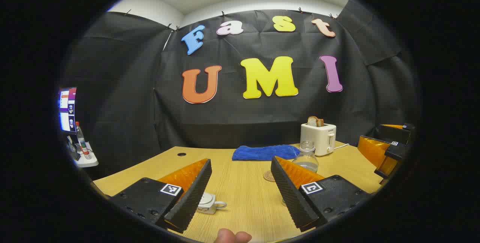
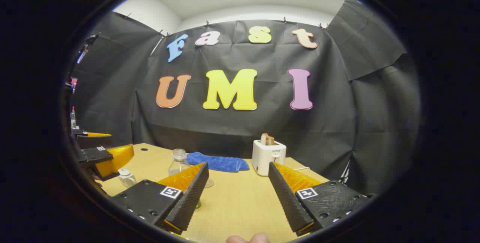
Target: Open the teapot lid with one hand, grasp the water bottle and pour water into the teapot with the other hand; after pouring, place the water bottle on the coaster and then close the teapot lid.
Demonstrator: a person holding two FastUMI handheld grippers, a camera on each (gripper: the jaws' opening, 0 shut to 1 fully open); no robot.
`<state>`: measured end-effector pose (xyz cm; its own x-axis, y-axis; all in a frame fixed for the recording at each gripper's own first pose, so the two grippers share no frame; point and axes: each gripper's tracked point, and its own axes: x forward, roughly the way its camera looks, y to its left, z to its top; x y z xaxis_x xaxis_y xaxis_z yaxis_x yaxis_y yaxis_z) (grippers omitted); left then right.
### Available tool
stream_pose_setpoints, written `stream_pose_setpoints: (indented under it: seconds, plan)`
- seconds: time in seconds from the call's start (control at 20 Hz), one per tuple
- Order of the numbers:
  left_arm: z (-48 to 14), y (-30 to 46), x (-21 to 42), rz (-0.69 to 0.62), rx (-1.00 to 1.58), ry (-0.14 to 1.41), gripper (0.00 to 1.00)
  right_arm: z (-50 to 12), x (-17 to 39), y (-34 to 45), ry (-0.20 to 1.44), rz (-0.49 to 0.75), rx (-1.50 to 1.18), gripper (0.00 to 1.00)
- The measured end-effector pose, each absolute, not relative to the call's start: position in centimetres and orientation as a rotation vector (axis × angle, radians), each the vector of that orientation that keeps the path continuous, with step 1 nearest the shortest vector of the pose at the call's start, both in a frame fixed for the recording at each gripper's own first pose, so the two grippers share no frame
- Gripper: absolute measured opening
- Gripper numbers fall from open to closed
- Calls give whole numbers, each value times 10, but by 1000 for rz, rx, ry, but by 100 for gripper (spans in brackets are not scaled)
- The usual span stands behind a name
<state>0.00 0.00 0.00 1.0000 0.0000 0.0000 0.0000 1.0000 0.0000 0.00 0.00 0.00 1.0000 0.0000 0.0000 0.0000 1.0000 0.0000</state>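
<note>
In the left gripper view, the left hand-held gripper (image 1: 242, 194) hangs released above the counter (image 1: 247, 198), its two ribbed, wedge-shaped fingers spread wide with bare pale wood grain between them, gripping nothing. A fingertip (image 1: 232, 236) of the person shows at 6 o'clock. Tucked just beside the left finger, at about 7 o'clock, sits the small white teapot (image 1: 208, 202), glossy and squat, its round lid (image 1: 205, 199) in place and a loop handle pointing right. Past the right finger, toward 1 o'clock, a round woven coaster (image 1: 269, 176) lies flat, and just beside it stands the clear water bottle (image 1: 306, 158), bulbous, uncapped, with a little water at the bottom. Farther back lie a soft blue towel (image 1: 265, 152), rumpled and long, and a boxy white toaster (image 1: 318, 138) with bread slices standing in it.

In the right gripper view, the right hand-held gripper (image 2: 238, 192) is likewise released, fingers wide apart over bare counter, touching nothing. The bottle stands at about 10 o'clock behind its left finger, the teapot farther left near the other gripper.
</note>
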Motion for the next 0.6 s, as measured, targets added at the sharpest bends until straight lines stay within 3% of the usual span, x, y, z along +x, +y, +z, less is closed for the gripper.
stream_pose_setpoints:
  seconds: [0.6]
  plan:
    - [-9, 8, 5, -1, -3, 18, 99, 1, 2, 2, -9, 6, -24, 95]
